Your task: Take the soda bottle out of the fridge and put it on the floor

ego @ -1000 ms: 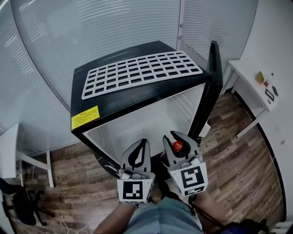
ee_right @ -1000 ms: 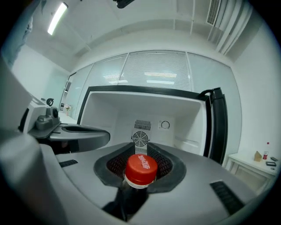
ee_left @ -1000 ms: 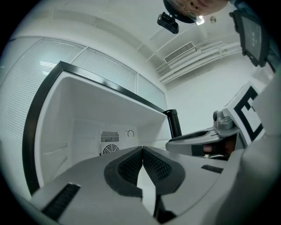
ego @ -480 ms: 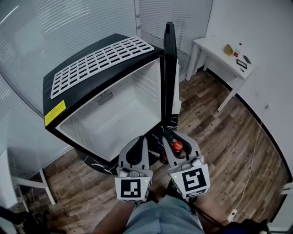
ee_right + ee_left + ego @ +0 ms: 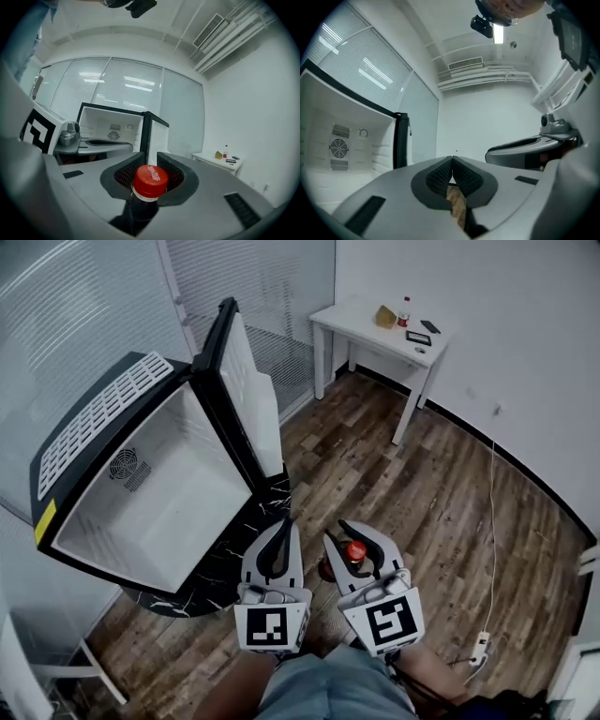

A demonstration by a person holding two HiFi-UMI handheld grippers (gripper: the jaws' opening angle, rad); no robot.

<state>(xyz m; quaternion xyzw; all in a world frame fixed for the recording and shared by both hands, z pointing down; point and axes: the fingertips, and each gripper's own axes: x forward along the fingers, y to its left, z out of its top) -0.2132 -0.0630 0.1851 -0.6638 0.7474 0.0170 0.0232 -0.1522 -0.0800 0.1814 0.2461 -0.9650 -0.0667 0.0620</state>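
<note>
Both tools have swung away from the black fridge with the white inside (image 5: 159, 498), which now sits open at the left. Clenched on nothing, the left tool (image 5: 284, 527) rides alongside as a spare. The right tool (image 5: 345, 536) is closed on the neck of the dark soda bottle with the red cap (image 5: 355, 550), carrying it upright, out of the fridge and above the brown wooden floor (image 5: 441, 512), probably so it can be stood there without tipping.
</note>
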